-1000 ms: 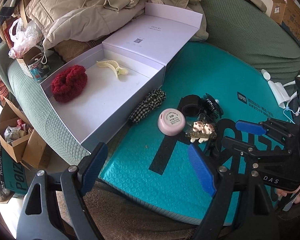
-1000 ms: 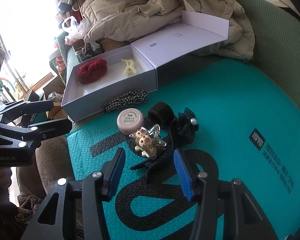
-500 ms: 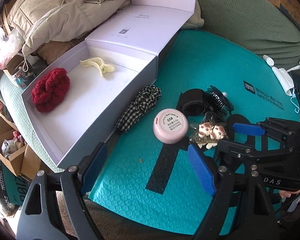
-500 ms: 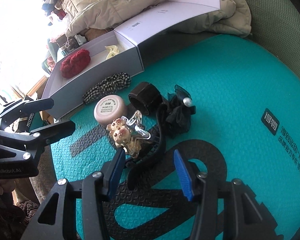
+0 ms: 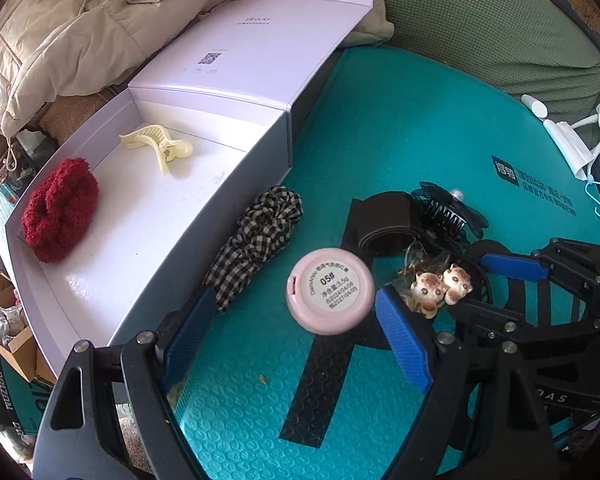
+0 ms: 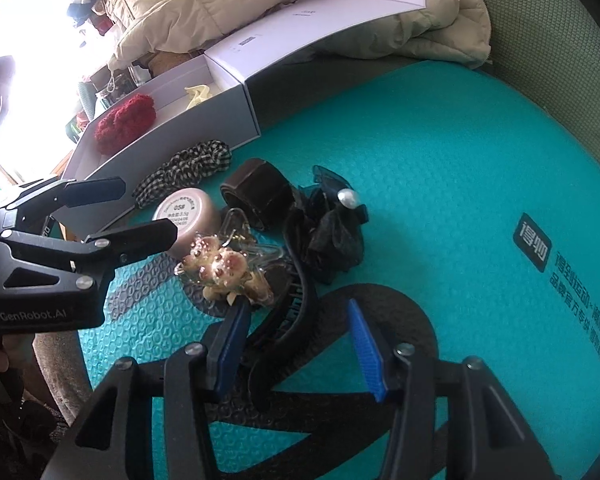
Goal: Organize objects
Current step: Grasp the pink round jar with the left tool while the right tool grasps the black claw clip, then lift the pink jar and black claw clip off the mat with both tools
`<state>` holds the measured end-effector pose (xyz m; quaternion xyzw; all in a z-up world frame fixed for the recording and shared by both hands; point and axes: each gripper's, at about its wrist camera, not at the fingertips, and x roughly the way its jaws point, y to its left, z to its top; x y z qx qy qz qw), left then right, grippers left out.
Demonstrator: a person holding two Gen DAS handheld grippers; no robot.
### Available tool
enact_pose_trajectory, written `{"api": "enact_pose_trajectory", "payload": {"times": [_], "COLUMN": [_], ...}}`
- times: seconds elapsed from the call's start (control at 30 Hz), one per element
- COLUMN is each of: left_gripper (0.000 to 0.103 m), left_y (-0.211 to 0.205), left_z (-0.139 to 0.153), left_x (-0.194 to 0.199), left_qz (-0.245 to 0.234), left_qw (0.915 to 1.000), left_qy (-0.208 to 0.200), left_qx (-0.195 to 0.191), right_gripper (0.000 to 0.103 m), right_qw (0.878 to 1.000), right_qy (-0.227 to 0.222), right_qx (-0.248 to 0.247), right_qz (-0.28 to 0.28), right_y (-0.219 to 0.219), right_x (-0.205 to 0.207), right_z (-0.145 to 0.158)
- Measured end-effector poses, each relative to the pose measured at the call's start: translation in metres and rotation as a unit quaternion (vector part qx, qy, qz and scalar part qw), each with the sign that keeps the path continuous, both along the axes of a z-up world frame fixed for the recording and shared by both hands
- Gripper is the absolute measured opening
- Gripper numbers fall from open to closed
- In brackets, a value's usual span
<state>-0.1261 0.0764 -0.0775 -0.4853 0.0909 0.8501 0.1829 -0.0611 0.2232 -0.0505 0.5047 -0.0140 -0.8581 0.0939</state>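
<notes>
Two views. Left wrist: left gripper (image 5: 296,334) jaws wide, empty, low centre over teal mat (image 5: 420,112); pink round tin (image 5: 329,291) just ahead, checked scrunchie (image 5: 256,240) beside white box (image 5: 148,236) holding red scrunchie (image 5: 58,210) and cream claw clip (image 5: 158,146).

Right wrist: right gripper (image 6: 298,346) half open, straddling black headband (image 6: 290,320), pads not touching; bear clip (image 6: 220,268) just ahead.

Scrunchie (image 5: 58,210) and clip (image 5: 158,146) in box (image 5: 148,280)
</notes>
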Motion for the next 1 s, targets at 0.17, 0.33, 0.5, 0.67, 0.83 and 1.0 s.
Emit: {"api": "enact_pose_trajectory", "payload": {"times": [0.17, 0.33, 0.5, 0.67, 0.83, 1.0], "left_gripper": [0.080, 0.052, 0.050, 0.050, 0.050, 0.050], "left_y": [0.010, 0.014, 0.014, 0.009, 0.000, -0.003], "left_z": [-0.010, -0.021, -0.021, -0.020, -0.017, -0.015], "left_x": [-0.008, -0.010, -0.001, 0.009, 0.027, 0.047], "left_qz": [-0.018, -0.034, -0.046, -0.048, -0.050, -0.053], "left_qw": [0.9997, 0.9987, 0.9985, 0.9982, 0.9977, 0.9970], "left_qy": [-0.011, -0.035, -0.027, -0.034, -0.043, -0.051], "left_qx": [0.013, 0.015, 0.013, 0.014, 0.017, 0.021], "right_gripper": [0.050, 0.047, 0.031, 0.024, 0.024, 0.024], "right_qw": [1.000, 1.000, 1.000, 1.000, 0.999, 0.999], "right_qy": [0.007, 0.008, 0.009, 0.007, 0.005, -0.002], "right_qx": [-0.002, 0.009, 0.016, 0.022, 0.034, 0.037], "right_qz": [-0.006, -0.008, -0.014, -0.013, -0.011, -0.013], "right_y": [0.006, 0.004, 0.006, 0.009, 0.012, 0.014], "right_x": [0.003, 0.003, 0.005, 0.010, 0.023, 0.034], "right_z": [-0.001, -0.002, -0.001, -0.001, 0.000, 0.000]}}
